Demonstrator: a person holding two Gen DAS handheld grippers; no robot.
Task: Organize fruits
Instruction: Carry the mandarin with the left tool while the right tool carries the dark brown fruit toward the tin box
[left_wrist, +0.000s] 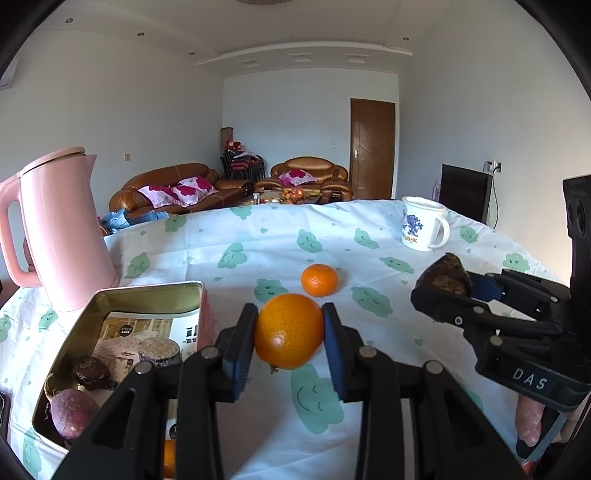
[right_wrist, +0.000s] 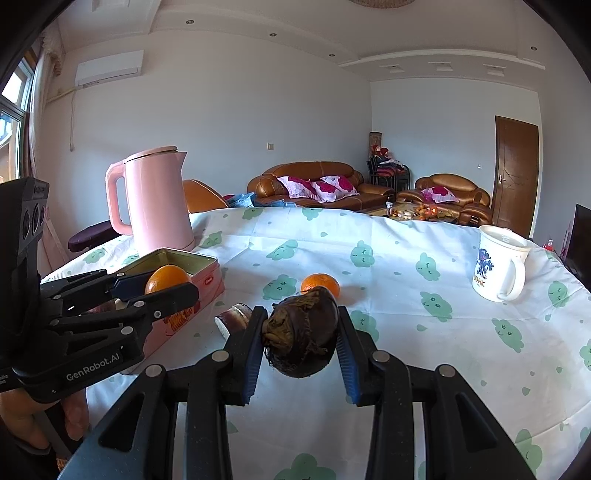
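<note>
**Two fruits lifted, tin waiting on the left**

Cloud-printed cloth covers the table (right_wrist: 424, 332), and both grippers hang low over its near edge, each carrying something. Nearest, the left gripper (left_wrist: 290, 334) is clamped on an orange (left_wrist: 289, 331), pads pressing its sides, the fruit held clear of the cloth. Beside it the right gripper (right_wrist: 301, 338) is clamped the same way on a dark, rough-skinned fruit (right_wrist: 301, 332) with a dried, ragged end, also lifted. Both seem to be held up like this for carrying, and the likely goal is the open tin (left_wrist: 201, 295) just left of the left gripper.

That tin already holds a purple-skinned root (left_wrist: 72, 411), a dark round lump (left_wrist: 90, 371) and a printed leaflet, so free room inside looks limited. A brown cut piece (right_wrist: 236, 317) lies on the cloth near the tin's side, close to the path of the right gripper. A little farther out, a second orange (left_wrist: 319, 279) sits loose on the cloth, not yet collected.

Beyond the tin stands a pink kettle (left_wrist: 61, 229), close enough to crowd any approach from behind. A white mug (right_wrist: 498, 266) stands well apart on the right. Past the table's far edge are brown sofas and a door.
</note>
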